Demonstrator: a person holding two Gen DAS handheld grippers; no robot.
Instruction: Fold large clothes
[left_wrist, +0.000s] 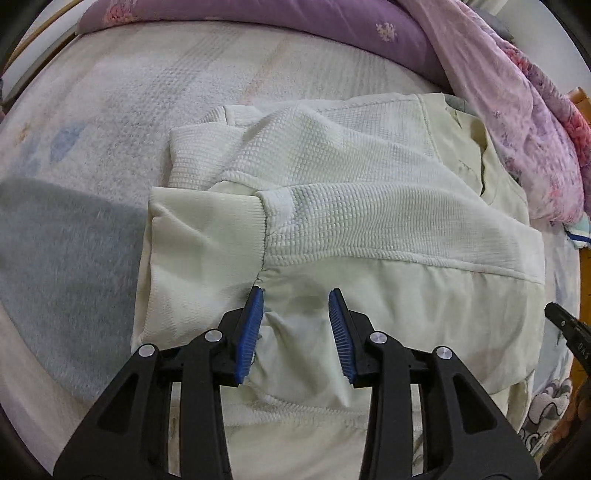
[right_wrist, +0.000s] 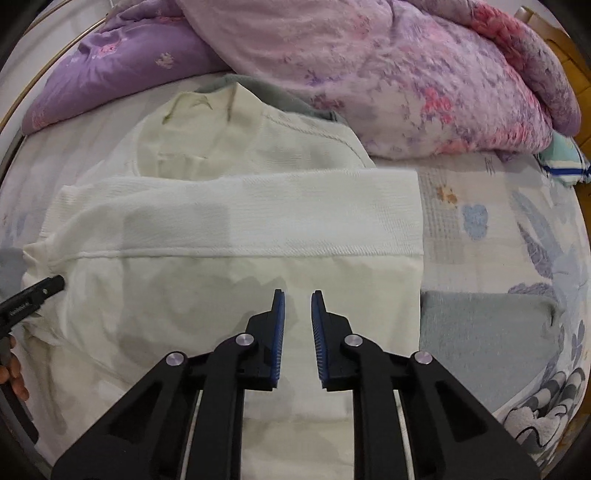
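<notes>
We are looking down at a bed (left_wrist: 110, 110) where a cream jacket (left_wrist: 369, 206) is lying folded, sleeves across its body, beside a purple quilt (right_wrist: 406, 74). Our left gripper (left_wrist: 296, 317) is standing parted over the smooth fabric, one pad touching a wrinkle, grasping nothing. Our right gripper (right_wrist: 298, 317) is hovering narrowly parted, empty. Small writing on the gripper sides is showing, too blurred to read.
</notes>
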